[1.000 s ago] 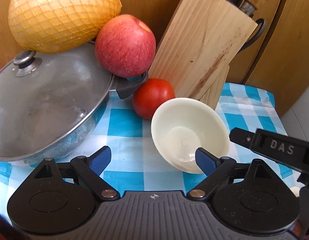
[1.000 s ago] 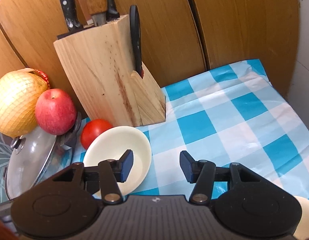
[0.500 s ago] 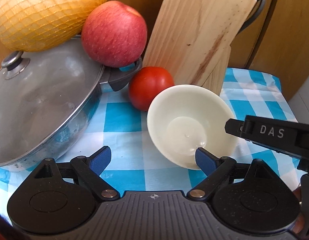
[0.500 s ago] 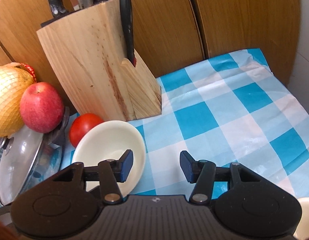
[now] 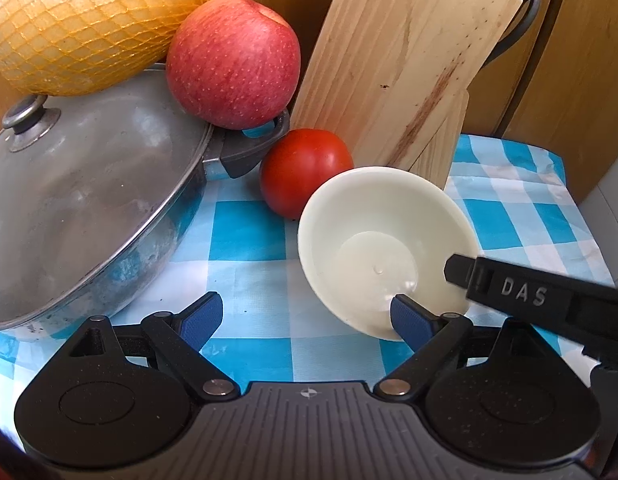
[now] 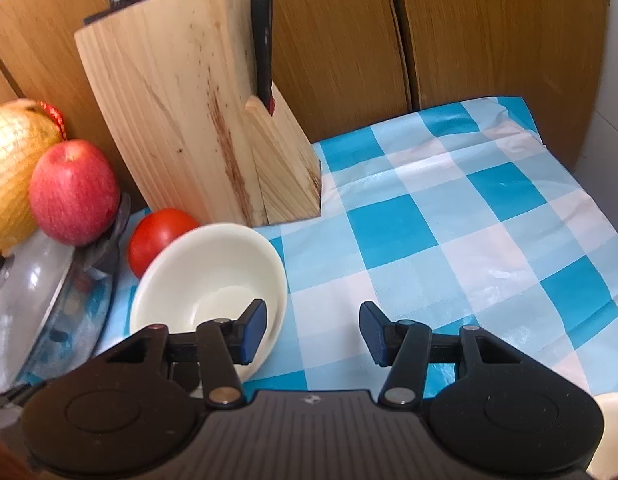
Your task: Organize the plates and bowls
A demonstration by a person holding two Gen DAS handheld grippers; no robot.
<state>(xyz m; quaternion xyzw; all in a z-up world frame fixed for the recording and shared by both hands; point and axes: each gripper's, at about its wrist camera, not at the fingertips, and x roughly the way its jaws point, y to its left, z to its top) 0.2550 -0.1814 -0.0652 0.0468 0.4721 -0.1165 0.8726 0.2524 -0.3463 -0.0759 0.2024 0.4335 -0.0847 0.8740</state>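
I see the cream bowl tilted at lower left of the right wrist view, its far rim touching the tomato. My right gripper straddles its near-right rim, jaws just narrowing, pads not yet pressing. My left gripper is spread wide, holding nothing. Open checked tablecloth lies to the right; knife block crowds behind.

Glossy cream bowl; matt wooden knife block.
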